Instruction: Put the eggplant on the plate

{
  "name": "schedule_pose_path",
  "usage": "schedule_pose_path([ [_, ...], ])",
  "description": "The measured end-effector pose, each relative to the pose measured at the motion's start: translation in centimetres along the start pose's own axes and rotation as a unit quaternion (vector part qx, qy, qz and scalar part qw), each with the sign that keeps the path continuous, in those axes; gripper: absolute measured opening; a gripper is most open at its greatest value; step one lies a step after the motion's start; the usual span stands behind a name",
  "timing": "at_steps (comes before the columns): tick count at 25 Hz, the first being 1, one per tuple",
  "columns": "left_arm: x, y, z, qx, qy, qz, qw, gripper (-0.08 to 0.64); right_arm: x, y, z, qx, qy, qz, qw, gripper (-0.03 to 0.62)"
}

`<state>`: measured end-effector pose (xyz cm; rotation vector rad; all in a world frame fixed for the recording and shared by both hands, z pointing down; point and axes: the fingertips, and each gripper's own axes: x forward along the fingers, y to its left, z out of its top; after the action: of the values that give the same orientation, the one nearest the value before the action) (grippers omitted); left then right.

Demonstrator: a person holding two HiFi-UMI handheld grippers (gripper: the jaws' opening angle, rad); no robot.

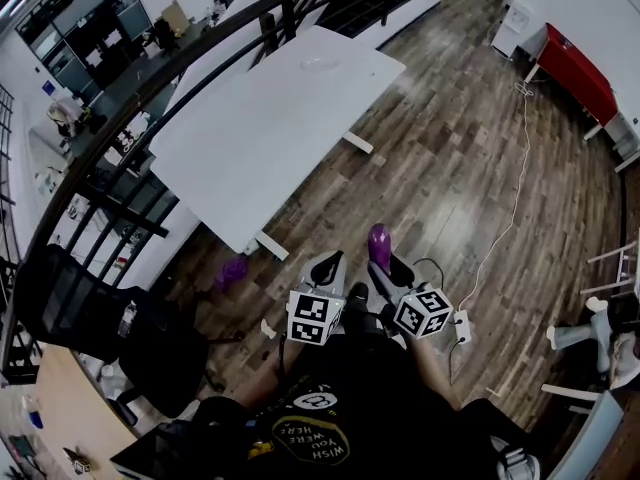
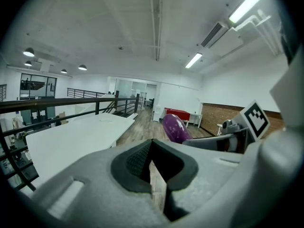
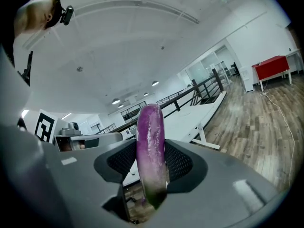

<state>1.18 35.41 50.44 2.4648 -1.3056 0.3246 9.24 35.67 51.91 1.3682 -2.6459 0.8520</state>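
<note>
Head view: I'm standing on the brown wood-plank floor (image 1: pixel 450 168), well apart from the long white counter (image 1: pixel 250 138). My right gripper (image 1: pixel 385 266) is gripping the glossy purple eggplant (image 1: pixel 379 245), which is pointing up out of the jaws. My left gripper (image 1: pixel 328 263) is hanging just beside it, jaws together and empty. A pale round plate-like disc (image 1: pixel 322 63) is lying at the counter's far end, too faint to tell more. A small purple object (image 1: pixel 232 270) is lying on the floor near the counter's leg. A black office chair (image 1: pixel 80 303) is sitting to the left.

Left gripper view: the left gripper's (image 2: pixel 152 144) dark pads are meeting at the tips, with only a thin slit of floor showing below them and nothing between. The eggplant (image 2: pixel 175 128) is showing just past them on the right, held in the right gripper. The counter (image 2: pixel 71 141) is stretching away on the left, with the disc (image 2: pixel 105 119) lying flat on it.

Right gripper view: the right gripper (image 3: pixel 149 160) is clamping the eggplant (image 3: pixel 150 141) between both ribbed pads. It is standing upright, with its greenish end down in the jaws. The counter (image 3: pixel 190 120) is lying beyond, well apart.
</note>
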Motion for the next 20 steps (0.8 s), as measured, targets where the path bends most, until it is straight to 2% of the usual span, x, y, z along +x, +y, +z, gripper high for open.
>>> schedule_pose_path([
  [7, 9.4, 0.3, 5.3, 0.017, -0.023, 0.002, 0.9996, 0.005, 3.3, -6.4, 6.8, -0.032, -0.012, 0.022, 0.999, 0.193],
  [10, 12.4, 0.5, 7.0, 0.018, -0.025, 0.015, 0.9994, 0.005, 4.6, -9.1, 8.8, -0.035, -0.006, 0.033, 0.999, 0.193],
  [15, 15.5, 1.3, 7.7, 0.007, -0.014, 0.04, 0.9991, 0.005, 6.8, -11.4, 10.4, -0.034, 0.016, 0.063, 0.997, 0.193],
  [20, 18.3, 3.8, 8.1, 0.002, 0.004, 0.047, 0.9989, 0.005, 10.4, -12.6, 11.0, -0.022, 0.031, 0.078, 0.996, 0.193],
])
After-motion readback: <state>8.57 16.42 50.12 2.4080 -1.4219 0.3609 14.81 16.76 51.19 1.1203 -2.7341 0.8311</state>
